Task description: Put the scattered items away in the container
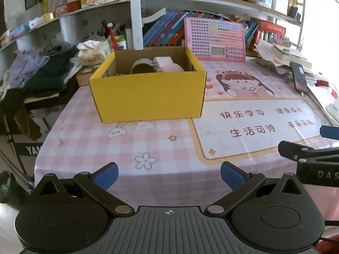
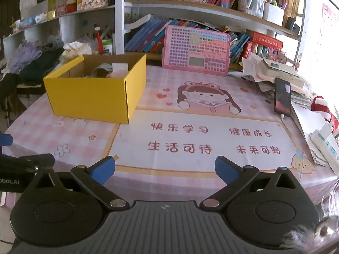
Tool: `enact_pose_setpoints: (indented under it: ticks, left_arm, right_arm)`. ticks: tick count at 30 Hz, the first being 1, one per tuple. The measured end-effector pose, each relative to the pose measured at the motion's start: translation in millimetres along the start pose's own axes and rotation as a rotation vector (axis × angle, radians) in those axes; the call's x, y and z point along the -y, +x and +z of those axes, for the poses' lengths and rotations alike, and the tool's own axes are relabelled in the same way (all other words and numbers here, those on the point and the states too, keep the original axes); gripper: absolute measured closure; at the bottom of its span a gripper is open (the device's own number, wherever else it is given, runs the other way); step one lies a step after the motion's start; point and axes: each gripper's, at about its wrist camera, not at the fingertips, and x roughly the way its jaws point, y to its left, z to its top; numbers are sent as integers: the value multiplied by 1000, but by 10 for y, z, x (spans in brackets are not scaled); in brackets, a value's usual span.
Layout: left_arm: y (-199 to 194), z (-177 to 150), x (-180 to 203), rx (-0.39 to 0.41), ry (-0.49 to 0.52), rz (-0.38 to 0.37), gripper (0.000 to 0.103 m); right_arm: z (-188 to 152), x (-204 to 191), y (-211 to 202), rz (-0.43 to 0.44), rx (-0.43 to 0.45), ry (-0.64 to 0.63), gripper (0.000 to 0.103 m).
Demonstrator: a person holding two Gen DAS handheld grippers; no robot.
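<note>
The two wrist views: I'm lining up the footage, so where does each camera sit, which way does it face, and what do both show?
Left wrist: sits on the left hand-held gripper, looking forward and down at the yellow cardboard box; its open blue fingers show, with the right gripper at the right edge.
Right wrist: sits on the right hand-held gripper, facing the pink printed tablecloth; its open blue fingers show, the left gripper at the left edge.
Shared: box, tablecloth, pink keyboard toy, black phone.

both wrists: low, near edge | shared: yellow box (image 1: 148, 97) (image 2: 91, 99), seemingly
</note>
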Motion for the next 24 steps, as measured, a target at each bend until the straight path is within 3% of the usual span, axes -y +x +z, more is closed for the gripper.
enact_pose_setpoints:
  ticks: [24]
  left_arm:
    - [-20, -71, -56, -46, -15, -25, 0]
  right_arm:
    - [-50, -114, -25, 19, -33, -29, 0]
